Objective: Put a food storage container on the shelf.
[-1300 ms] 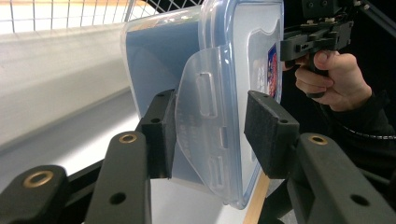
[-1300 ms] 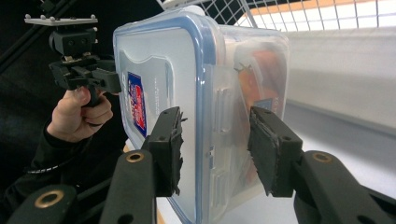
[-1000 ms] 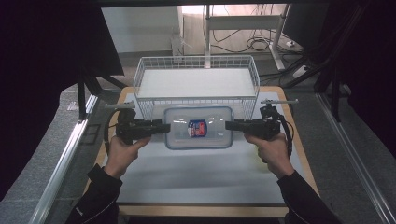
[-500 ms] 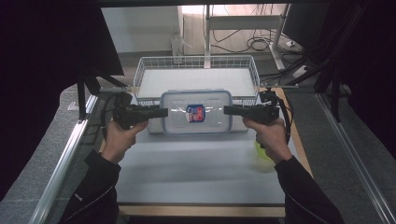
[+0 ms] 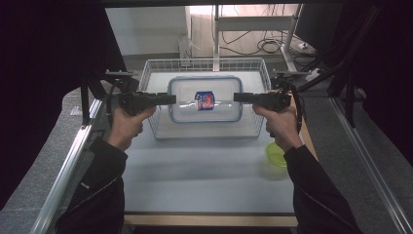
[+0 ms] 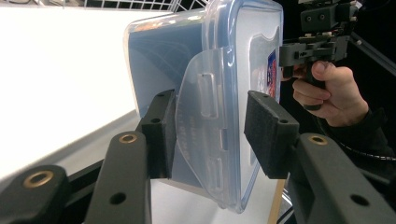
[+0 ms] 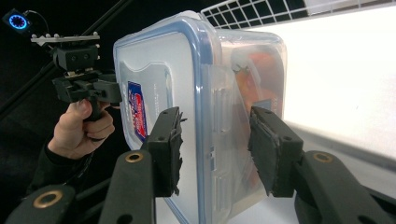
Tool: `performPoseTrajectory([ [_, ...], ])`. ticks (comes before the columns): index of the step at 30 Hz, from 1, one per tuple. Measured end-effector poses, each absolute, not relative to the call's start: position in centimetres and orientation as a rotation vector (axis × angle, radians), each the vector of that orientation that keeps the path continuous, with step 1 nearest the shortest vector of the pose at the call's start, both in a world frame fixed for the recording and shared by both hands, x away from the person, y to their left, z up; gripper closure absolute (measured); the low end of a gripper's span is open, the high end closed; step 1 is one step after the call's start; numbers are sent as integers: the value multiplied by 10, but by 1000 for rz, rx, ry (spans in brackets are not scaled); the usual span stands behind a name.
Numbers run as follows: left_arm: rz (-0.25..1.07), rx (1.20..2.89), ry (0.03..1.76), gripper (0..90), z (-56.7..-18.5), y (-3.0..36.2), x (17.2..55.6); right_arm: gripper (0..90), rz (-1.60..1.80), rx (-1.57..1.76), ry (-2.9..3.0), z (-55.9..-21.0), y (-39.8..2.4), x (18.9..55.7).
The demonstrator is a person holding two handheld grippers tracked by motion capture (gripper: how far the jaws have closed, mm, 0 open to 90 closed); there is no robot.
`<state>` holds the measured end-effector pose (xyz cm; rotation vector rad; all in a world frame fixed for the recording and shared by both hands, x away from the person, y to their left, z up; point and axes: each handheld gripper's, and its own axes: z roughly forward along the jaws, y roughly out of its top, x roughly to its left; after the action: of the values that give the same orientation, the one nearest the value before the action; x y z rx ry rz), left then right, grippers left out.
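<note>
A clear plastic container with a blue-rimmed lid and a red-and-blue label hangs level above the wire basket. My left gripper is shut on its left end and my right gripper on its right end. In the left gripper view the pads clamp the container at its clear latch flap, and the right gripper shows beyond. In the right gripper view the jaws pinch the other latch side of the container. Something orange shows dimly inside it.
The white wire basket stands at the far middle of the white table. A small yellow-green bowl sits on the table under my right forearm. Dark frame rails run along both sides.
Both hands have carried the container up and away from me, from low over the table in front of the basket to above the basket's inside. The green bowl has come into sight.
</note>
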<state>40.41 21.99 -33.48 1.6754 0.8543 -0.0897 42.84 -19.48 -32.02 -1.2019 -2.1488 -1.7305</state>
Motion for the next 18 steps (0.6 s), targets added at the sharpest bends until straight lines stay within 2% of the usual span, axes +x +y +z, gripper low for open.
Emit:
performPoseTrajectory([
  [18,-108,1636,900,543,-322,223,447,546,-1730,-1257,-2142,-305,-188,467],
])
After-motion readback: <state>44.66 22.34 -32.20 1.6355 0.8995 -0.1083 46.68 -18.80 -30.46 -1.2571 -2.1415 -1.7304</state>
